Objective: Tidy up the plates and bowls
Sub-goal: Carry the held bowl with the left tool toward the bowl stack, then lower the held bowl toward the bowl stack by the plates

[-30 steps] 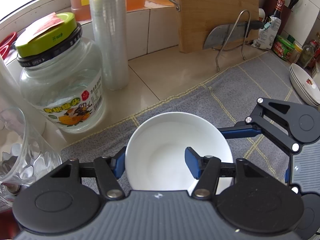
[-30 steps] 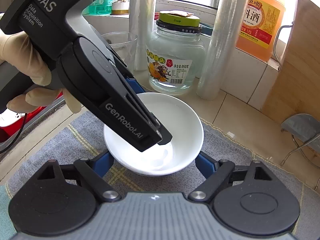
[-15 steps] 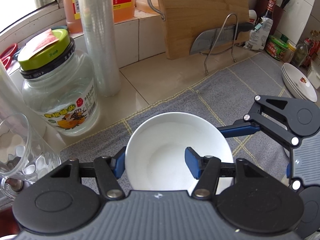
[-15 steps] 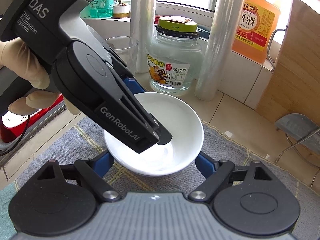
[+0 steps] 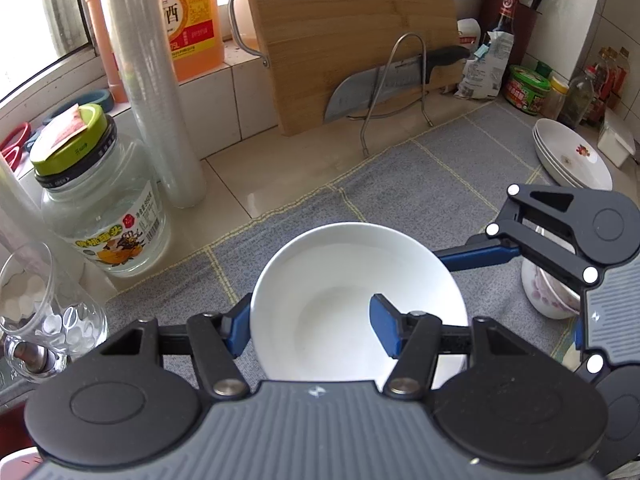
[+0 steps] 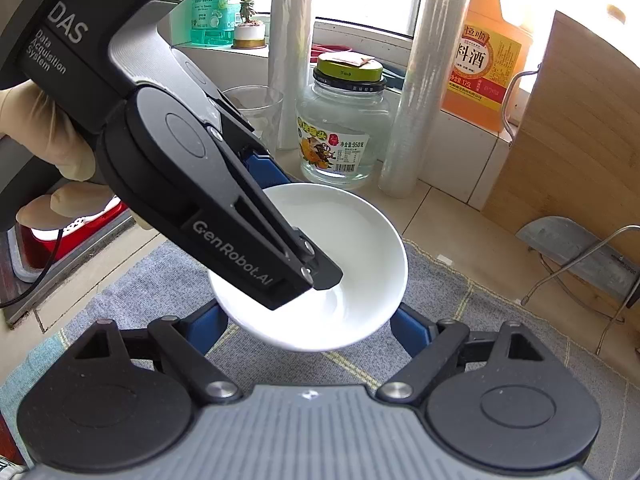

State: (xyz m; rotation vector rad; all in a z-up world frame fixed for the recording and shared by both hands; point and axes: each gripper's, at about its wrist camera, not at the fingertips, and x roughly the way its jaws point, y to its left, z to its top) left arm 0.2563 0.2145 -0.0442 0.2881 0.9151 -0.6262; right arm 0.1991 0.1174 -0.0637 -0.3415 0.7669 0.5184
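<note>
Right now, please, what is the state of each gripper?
Left gripper: shut on the rim of the white ceramic bowl.
Right gripper: open, a finger on each side of the bowl, holding nothing.

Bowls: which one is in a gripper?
The plain white bowl, left gripper shut on its wall. The pink-patterned bowl sits on the mat, right.

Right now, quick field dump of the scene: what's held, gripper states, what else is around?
held item: white bowl
left gripper: shut on the bowl wall, one finger outside, one inside
right gripper: jaws spread either side of the bowl; contact unclear
surface: grey mat on a tiled counter
other dishes: stack of white plates far right; patterned bowl behind the right gripper
clutter on the left: glass jar with green lid, drinking glass
back: wooden cutting board, cleaver on wire rack
</note>
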